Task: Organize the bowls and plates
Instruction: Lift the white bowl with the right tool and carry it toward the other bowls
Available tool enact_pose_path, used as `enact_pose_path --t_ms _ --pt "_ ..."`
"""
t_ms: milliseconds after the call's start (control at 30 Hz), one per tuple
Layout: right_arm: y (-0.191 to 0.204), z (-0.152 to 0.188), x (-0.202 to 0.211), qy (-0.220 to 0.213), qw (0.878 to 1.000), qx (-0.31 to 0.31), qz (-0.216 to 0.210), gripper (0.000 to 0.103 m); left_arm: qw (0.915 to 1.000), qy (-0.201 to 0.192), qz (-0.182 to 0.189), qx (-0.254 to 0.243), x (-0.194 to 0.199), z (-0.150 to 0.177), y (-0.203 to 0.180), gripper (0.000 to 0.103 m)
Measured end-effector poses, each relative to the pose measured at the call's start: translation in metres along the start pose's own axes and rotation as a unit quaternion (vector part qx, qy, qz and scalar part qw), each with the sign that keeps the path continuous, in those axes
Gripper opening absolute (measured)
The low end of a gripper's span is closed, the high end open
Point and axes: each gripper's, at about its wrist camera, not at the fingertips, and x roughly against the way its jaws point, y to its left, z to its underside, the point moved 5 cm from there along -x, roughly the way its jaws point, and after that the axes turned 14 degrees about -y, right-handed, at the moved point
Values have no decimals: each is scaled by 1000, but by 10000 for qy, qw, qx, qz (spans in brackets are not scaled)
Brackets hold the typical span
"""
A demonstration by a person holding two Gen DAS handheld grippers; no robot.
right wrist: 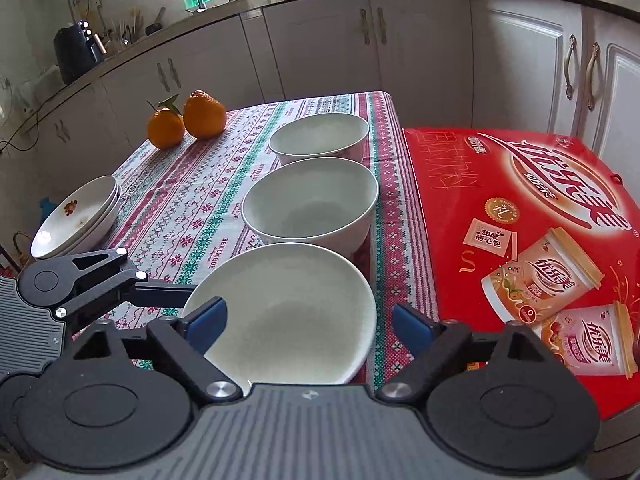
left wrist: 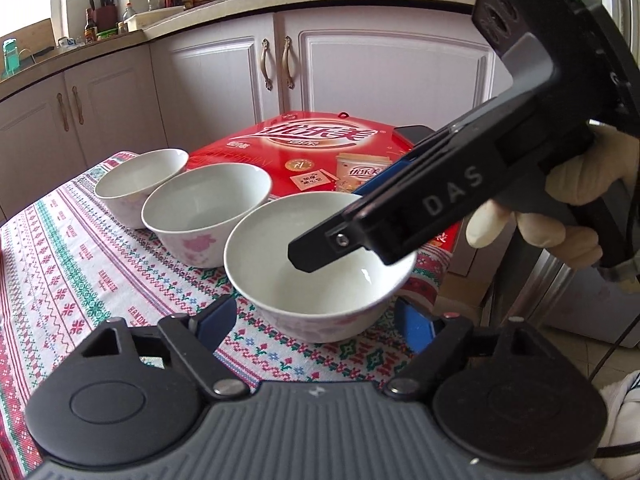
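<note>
Three white bowls stand in a row on the patterned tablecloth: a near bowl (left wrist: 320, 268) (right wrist: 288, 316), a middle bowl (left wrist: 206, 212) (right wrist: 310, 200) and a far bowl (left wrist: 140, 180) (right wrist: 320, 138). My left gripper (left wrist: 316, 322) is open, its blue pads either side of the near bowl's base. My right gripper (right wrist: 310, 326) is open around the near bowl; in the left wrist view its finger (left wrist: 332, 242) reaches inside the bowl, the other outside the rim. A stack of shallow plates (right wrist: 78, 216) sits at the table's left edge.
A red drink carton (right wrist: 520, 240) (left wrist: 320, 152) lies beside the table by the bowls. Two oranges (right wrist: 188, 120) stand at the table's far side. White kitchen cabinets (right wrist: 320, 40) stand behind. The tablecloth (right wrist: 180, 200) lies between plates and bowls.
</note>
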Motion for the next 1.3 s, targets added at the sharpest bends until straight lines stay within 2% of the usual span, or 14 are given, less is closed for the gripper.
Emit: enact_pose_path --t_ms 167,833,1300 --pt "-3 1 -4 104 9999 -29 -48 77 10000 -15 35 57 0 -1 1 81" --pt "11 -1 -1 82 9995 -116 -268 76 9999 67 92 90 12 -3 8 79" --pt "60 -12 -16 85 9973 151 -711 76 9988 61 -319 366 51 8 32 79"
